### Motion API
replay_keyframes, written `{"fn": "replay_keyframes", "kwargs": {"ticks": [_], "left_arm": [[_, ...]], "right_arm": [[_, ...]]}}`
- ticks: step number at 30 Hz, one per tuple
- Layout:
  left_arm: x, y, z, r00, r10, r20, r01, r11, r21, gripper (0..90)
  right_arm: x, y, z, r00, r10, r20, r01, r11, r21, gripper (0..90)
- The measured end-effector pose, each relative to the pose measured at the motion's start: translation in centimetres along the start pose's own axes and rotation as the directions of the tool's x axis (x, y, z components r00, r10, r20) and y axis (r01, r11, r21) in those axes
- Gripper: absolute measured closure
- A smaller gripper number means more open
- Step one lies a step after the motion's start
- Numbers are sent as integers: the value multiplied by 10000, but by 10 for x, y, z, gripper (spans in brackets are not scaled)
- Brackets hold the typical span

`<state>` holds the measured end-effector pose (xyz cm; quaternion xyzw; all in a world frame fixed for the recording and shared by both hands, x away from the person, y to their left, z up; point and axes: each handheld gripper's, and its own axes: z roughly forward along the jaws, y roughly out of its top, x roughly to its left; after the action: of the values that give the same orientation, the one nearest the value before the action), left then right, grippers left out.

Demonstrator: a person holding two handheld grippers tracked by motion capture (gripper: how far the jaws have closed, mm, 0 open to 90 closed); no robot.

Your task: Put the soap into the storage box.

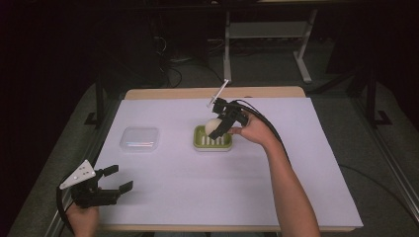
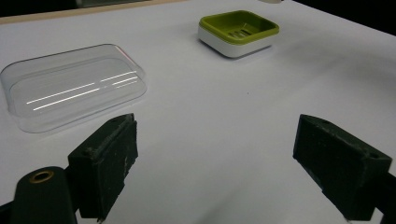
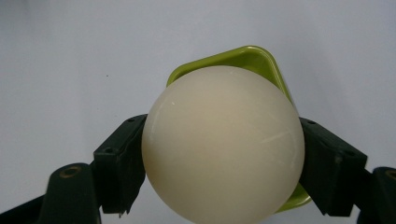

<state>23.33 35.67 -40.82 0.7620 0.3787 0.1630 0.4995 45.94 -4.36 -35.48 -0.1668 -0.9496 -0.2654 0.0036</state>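
Observation:
A cream round soap [image 3: 222, 144] sits between the jaws of my right gripper [image 3: 222, 161], which is shut on it and holds it just above the green and white soap dish [image 3: 252, 58]. In the high view the soap [image 1: 213, 127] hangs over the dish [image 1: 212, 140] at the table's middle, with the right gripper [image 1: 221, 123] coming in from the right. My left gripper [image 1: 118, 178] rests open near the front left corner with nothing between its jaws. From the left gripper view [image 2: 215, 154] the dish [image 2: 238, 32] stands far ahead.
A clear plastic lid [image 1: 140, 138] lies to the left of the dish, also seen close ahead as the clear lid [image 2: 70, 86] in the left gripper view. White paper [image 1: 197, 182] covers the table. Frame legs and cables stand beyond the far edge.

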Motion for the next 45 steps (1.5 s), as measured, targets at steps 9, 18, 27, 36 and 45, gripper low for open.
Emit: {"fn": "replay_keyframes", "kwargs": {"ticks": [9,18,27,36,45], "left_arm": [[-1,0,1,10000,29,18,-30,10000,19,133],[-1,0,0,10000,37,-1,-37,10000,29,132],[-1,0,0,10000,43,8,-43,10000,30,133],[-1,0,0,10000,58,7,-58,10000,49,133],[-1,0,0,10000,70,2,-70,10000,46,132]], "right_arm": [[-2,2,10,10000,76,30,-76,10000,21,230],[-6,3,16,9999,128,105,-129,9999,90,230],[-7,2,23,9995,312,71,-314,9991,278,230],[-9,1,31,9991,422,-25,-421,9983,395,230],[-10,1,34,9988,492,-25,-491,9978,440,230]]}}
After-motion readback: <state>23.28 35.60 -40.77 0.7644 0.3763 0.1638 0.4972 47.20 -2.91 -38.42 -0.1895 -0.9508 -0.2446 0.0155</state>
